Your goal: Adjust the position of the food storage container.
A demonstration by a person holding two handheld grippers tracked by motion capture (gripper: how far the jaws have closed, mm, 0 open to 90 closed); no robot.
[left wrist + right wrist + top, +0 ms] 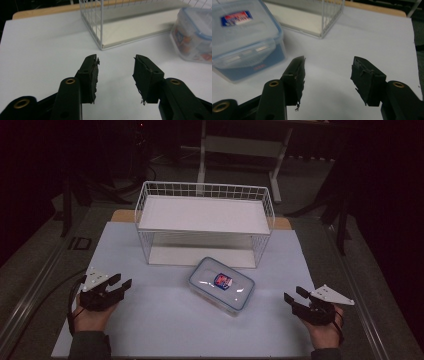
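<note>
The white wire shelf rack point(205, 222) stood ahead of both grippers, well apart from them, on the pale table point(150, 320). The clear lidded container point(221, 283) lay between the grippers, nearer the rack's front. The left gripper point(121, 283) and right gripper point(292, 297) rested released, jaws parted, holding nothing. A one-sided grasp could have skidded or tipped the container, judging by its smooth lid. Its contents were hard to make out; the label was blurred.
</note>
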